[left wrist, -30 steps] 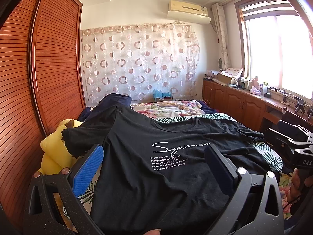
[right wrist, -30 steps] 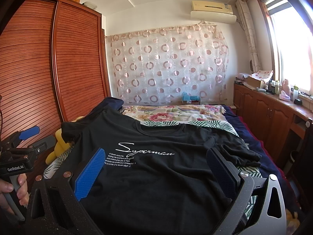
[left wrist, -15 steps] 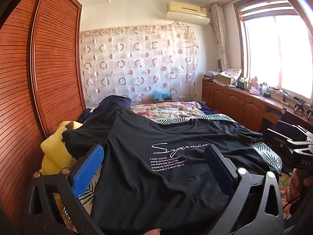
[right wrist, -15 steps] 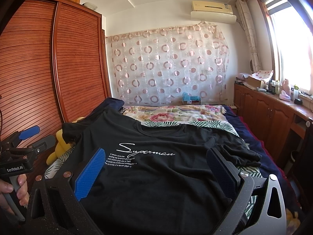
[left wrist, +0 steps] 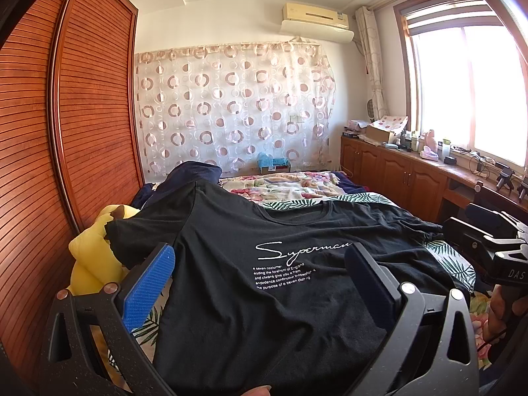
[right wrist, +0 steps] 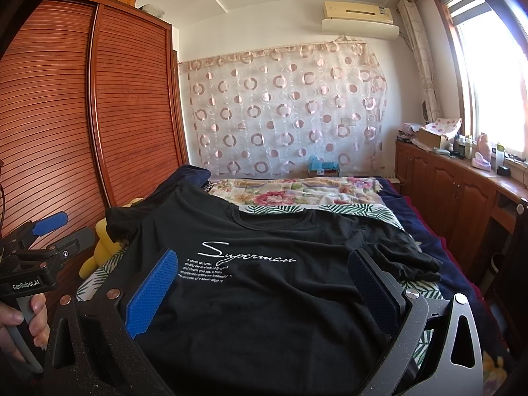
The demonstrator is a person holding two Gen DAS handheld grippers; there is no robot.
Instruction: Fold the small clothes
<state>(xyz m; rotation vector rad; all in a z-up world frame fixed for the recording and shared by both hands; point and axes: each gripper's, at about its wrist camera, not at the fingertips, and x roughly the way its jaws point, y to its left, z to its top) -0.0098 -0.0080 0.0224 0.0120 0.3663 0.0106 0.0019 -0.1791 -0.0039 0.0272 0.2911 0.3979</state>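
Two grippers hang above the near end of the bed (right wrist: 425, 227), and neither has hold of anything: the left gripper (left wrist: 260, 283) has its jaws spread wide, and so does the right gripper (right wrist: 264, 283), with only open air between the pads. The black T-shirt (right wrist: 264, 297) lies face up across the leaf-print sheet (right wrist: 363, 213), white lettering showing, collar toward the far end and hem toward the cameras. Its left sleeve (left wrist: 132, 234) is draped onto a yellow plush toy (left wrist: 89, 260) by the wardrobe (left wrist: 66, 115); the right sleeve (right wrist: 409, 260) is bunched and wrinkled. Nothing looks folded yet, so the step in hand is probably the first grasp. To do it well, I would flatten the bunched sleeve first, then take the cloth at matching points on each side, perhaps shoulder and hem, pinching one layer of the edge only and not the sheet beneath. Lifting both sides evenly should keep the fold line straight along the lettering. The sleeve on the toy may snag, so it should be drawn clear before folding inward.
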